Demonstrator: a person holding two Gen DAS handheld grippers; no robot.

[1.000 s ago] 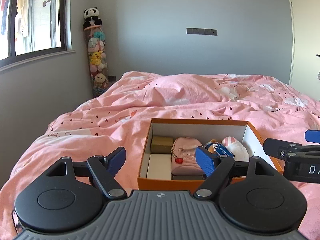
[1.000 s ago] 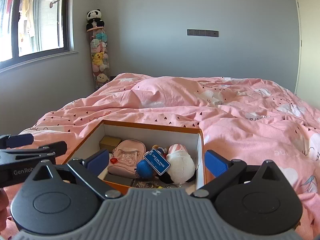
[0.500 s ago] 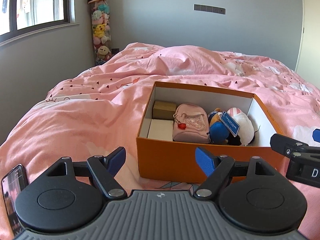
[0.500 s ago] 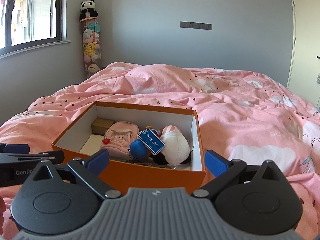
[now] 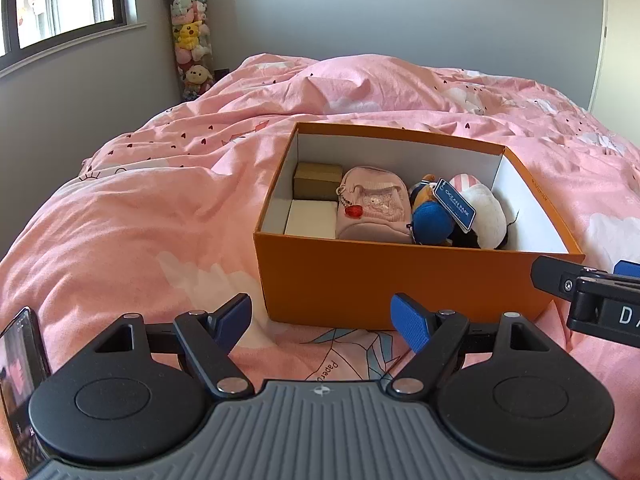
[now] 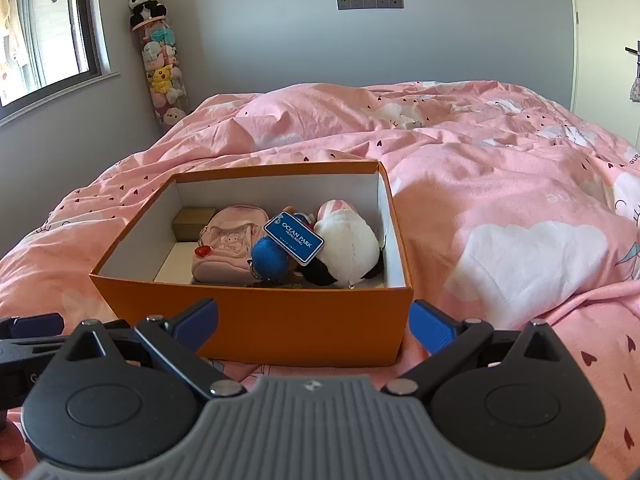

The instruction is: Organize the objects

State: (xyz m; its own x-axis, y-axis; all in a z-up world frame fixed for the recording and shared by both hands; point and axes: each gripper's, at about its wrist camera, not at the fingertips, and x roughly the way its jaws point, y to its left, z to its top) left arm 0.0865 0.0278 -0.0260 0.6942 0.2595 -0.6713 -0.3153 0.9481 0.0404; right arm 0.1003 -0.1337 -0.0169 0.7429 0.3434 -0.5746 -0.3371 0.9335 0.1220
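An open orange box (image 5: 360,280) (image 6: 280,320) sits on the pink bed. Inside lie a tan box (image 5: 318,180) (image 6: 192,218), a white box (image 5: 312,218), a small pink backpack (image 5: 372,208) (image 6: 228,244), a blue plush with an Ocean Park tag (image 5: 434,222) (image 6: 272,258) and a white plush (image 5: 484,216) (image 6: 348,240). My left gripper (image 5: 322,322) is open and empty, just in front of the box's near wall. My right gripper (image 6: 314,322) is open and empty, at the box's near right corner. Each gripper shows at the edge of the other's view.
A pink duvet (image 6: 500,200) covers the bed. A phone (image 5: 20,368) shows at the left edge of the left wrist view. A tall tube of plush toys (image 6: 162,64) stands in the far left corner by the window. A door frame (image 5: 600,32) is on the right.
Both grippers have risen and drawn back from the box, so I now look down into it from in front. Both stay open and empty. The phone came into view.
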